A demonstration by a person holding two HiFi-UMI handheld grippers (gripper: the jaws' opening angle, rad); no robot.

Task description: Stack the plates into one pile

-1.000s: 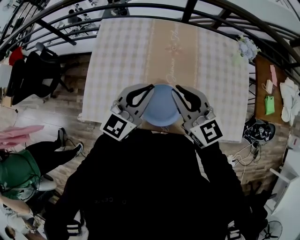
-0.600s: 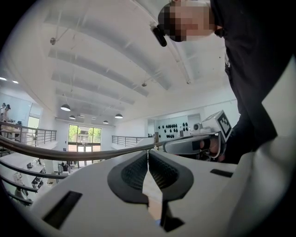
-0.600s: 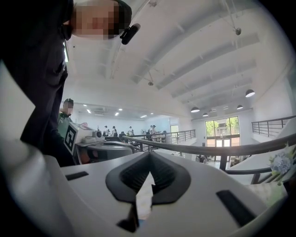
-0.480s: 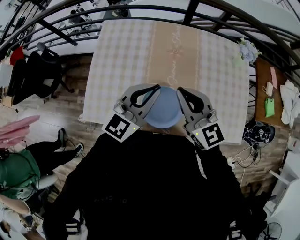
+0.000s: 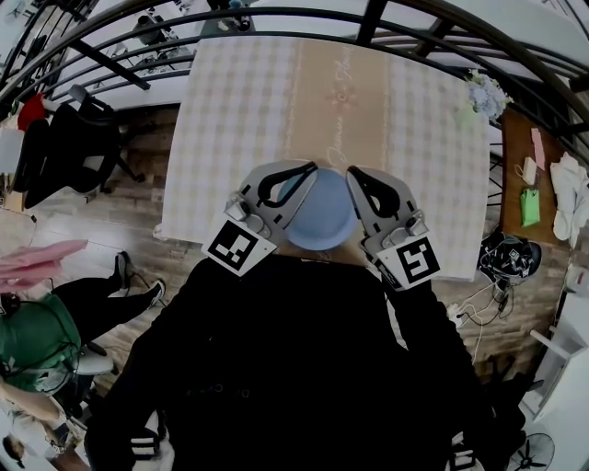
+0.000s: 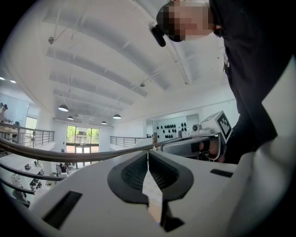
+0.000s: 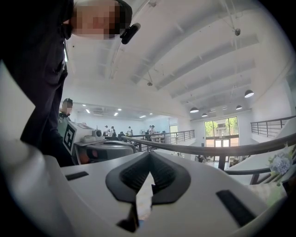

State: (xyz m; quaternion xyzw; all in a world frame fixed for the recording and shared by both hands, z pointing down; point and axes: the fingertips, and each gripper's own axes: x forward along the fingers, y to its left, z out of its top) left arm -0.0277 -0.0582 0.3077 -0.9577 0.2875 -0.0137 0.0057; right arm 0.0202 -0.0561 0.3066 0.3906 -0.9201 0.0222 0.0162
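Observation:
A light blue plate (image 5: 319, 224) lies at the near edge of the table (image 5: 239, 120), which carries a checked cloth. Whether more plates lie under it I cannot tell. My left gripper (image 5: 310, 169) hangs over the plate's left rim and my right gripper (image 5: 351, 172) over its right rim. Both are tilted up towards the head camera. In the left gripper view the left gripper (image 6: 148, 156) is shut, pads together with nothing between them. In the right gripper view the right gripper (image 7: 149, 157) is shut and empty too. Both views look out at the ceiling.
A small bunch of flowers (image 5: 482, 94) sits at the table's right edge. Dark railing bars (image 5: 276, 17) arc above the table. A black chair (image 5: 78, 138) stands at the left. A seated person in green (image 5: 37, 340) is at lower left. A side table (image 5: 529, 175) stands at the right.
Both grippers have moved slightly up and inward, from flanking the plate to overlapping its rims. The plate has stayed where it was.

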